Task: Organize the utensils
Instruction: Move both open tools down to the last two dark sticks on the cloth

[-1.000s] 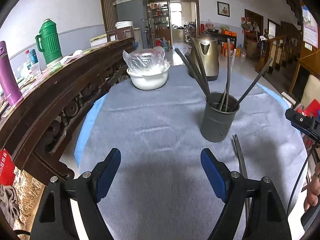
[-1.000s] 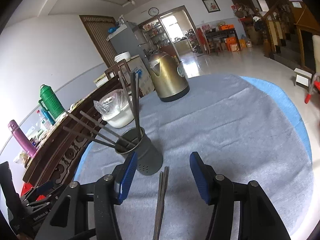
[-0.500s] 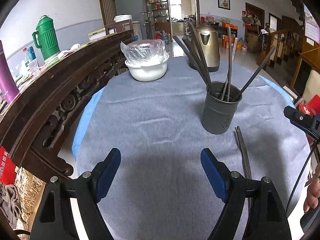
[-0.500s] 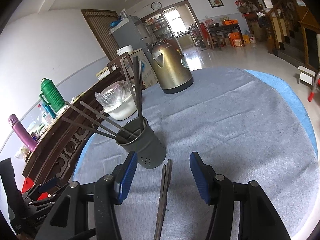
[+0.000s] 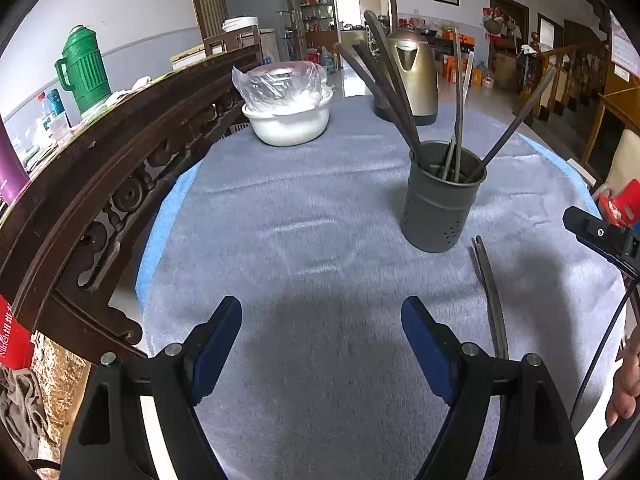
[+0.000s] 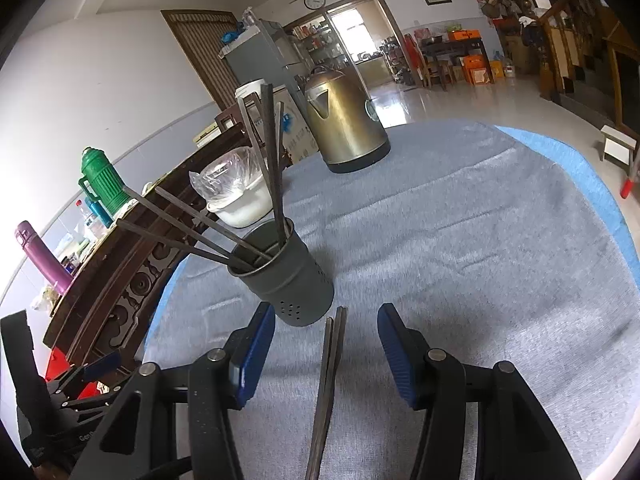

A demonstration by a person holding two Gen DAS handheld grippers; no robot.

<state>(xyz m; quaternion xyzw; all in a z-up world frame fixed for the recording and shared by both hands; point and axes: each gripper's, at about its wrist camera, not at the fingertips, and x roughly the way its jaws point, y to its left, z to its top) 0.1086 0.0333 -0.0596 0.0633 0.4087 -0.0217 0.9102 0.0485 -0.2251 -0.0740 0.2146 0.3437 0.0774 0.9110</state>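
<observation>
A dark grey perforated utensil cup [image 5: 442, 196] stands on the grey cloth and holds several dark chopsticks [image 5: 390, 76]. It also shows in the right wrist view [image 6: 286, 276]. A loose pair of dark chopsticks [image 5: 491, 294] lies flat on the cloth beside the cup. In the right wrist view this pair [image 6: 330, 372] lies between the open fingers of my right gripper [image 6: 326, 356], which is low over it and empty. My left gripper [image 5: 322, 350] is open and empty, over bare cloth left of the pair.
A white bowl covered with plastic [image 5: 286, 114] and a brass-coloured kettle [image 5: 412, 76] stand at the far side of the round table [image 5: 280, 220]. A carved wooden rail [image 5: 100, 168] runs along the left, with a green flask [image 5: 84, 68] behind it.
Both grippers have tilted and moved slightly forward and down toward the table. The right gripper now straddles the loose chopsticks more closely. Both stay open.
</observation>
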